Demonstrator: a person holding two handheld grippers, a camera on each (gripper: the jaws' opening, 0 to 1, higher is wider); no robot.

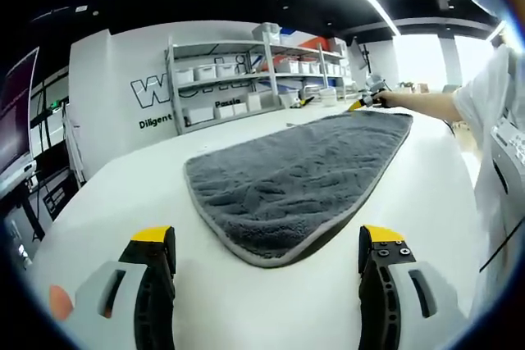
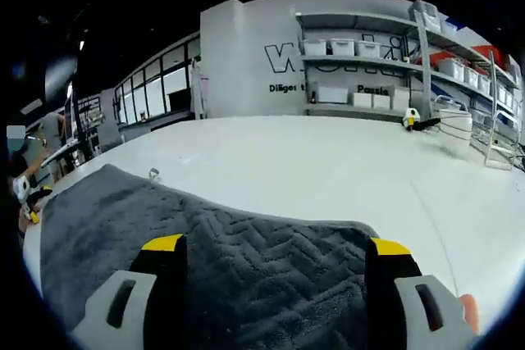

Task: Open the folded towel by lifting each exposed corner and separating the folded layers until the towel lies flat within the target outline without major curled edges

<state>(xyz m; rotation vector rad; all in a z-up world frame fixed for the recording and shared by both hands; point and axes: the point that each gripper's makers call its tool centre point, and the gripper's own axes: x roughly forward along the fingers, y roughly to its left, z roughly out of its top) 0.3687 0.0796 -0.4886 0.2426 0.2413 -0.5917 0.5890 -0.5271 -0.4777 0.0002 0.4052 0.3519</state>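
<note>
Towel: it is grey and fluffy, and it lies spread out on the white table. In the left gripper view, the left gripper has its two fingers spread wide apart with nothing between them, and the near rounded edge of the towel sits just ahead of the fingertips. At the far end of the towel, the right gripper is at the far corner, held by a person's arm. In the right gripper view, the right gripper's fingers are spread wide too, and the towel lies under and between them.
</note>
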